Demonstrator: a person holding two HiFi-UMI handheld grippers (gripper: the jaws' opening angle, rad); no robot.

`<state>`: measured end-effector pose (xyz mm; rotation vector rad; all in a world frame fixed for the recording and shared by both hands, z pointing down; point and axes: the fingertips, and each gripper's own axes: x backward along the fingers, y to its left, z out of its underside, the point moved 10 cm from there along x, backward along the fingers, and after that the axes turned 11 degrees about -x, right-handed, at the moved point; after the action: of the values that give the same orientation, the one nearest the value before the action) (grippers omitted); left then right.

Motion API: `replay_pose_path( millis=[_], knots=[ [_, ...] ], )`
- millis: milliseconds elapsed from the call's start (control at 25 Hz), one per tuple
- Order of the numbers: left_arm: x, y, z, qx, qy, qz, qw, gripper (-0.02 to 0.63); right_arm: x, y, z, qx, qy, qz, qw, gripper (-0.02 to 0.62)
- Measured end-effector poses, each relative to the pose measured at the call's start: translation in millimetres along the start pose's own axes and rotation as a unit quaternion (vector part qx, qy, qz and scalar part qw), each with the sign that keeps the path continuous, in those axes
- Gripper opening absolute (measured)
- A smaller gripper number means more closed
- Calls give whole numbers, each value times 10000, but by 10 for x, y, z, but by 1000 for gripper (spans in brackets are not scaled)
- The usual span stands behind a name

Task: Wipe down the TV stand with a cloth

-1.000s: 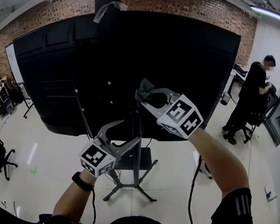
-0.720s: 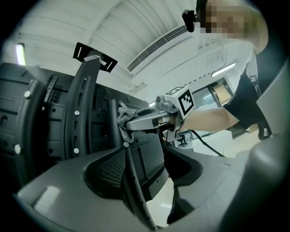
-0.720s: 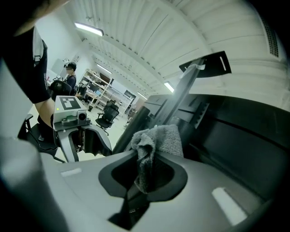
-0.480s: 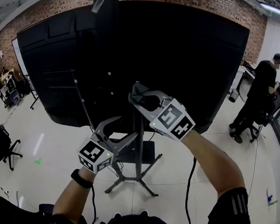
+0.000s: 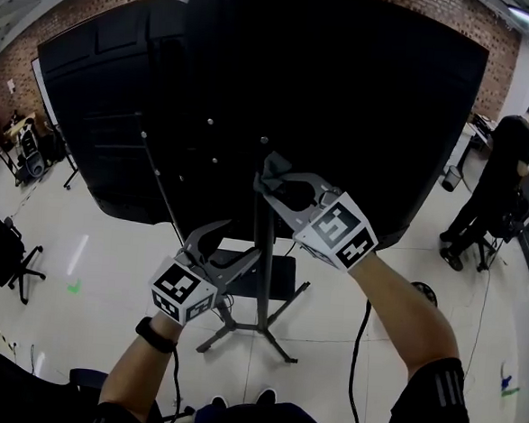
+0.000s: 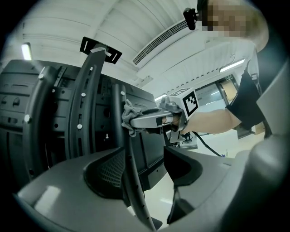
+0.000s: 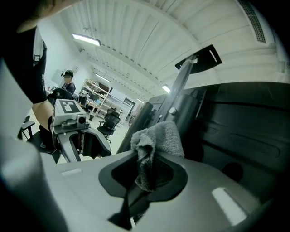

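The TV stand's dark upright post (image 5: 262, 278) rises behind the big black TV (image 5: 344, 103). My right gripper (image 5: 273, 185) is shut on a grey cloth (image 5: 271, 168) and presses it against the post's upper part. In the right gripper view the cloth (image 7: 158, 136) bunches out of the closed jaws of the gripper (image 7: 149, 168), next to the post (image 7: 181, 86). Lower down, my left gripper (image 5: 235, 247) is open with the post (image 6: 128, 149) running between its jaws, near the left pad (image 6: 111, 170). The left gripper view also shows the cloth (image 6: 128, 113) on the post.
The stand's splayed feet (image 5: 277, 352) rest on the pale floor, with a black cable (image 5: 357, 357) trailing to the right. A person (image 5: 506, 173) stands at the far right by a desk. Office chairs (image 5: 0, 251) sit at the left. A brick wall is behind.
The right gripper with the cloth shifted a little left along the post and came back. The left gripper stayed around the post. The head view tilted, so the TV fills more of the frame.
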<state>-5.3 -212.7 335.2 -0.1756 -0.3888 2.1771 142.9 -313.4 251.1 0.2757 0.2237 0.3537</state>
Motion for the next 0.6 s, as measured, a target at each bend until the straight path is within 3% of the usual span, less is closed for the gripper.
replay_pose_path(
  millis=[600],
  knots=[
    [-30,-36,452,288,261,190,9991,291,-277,298,614,-23,537,-176,9984,49]
  ],
)
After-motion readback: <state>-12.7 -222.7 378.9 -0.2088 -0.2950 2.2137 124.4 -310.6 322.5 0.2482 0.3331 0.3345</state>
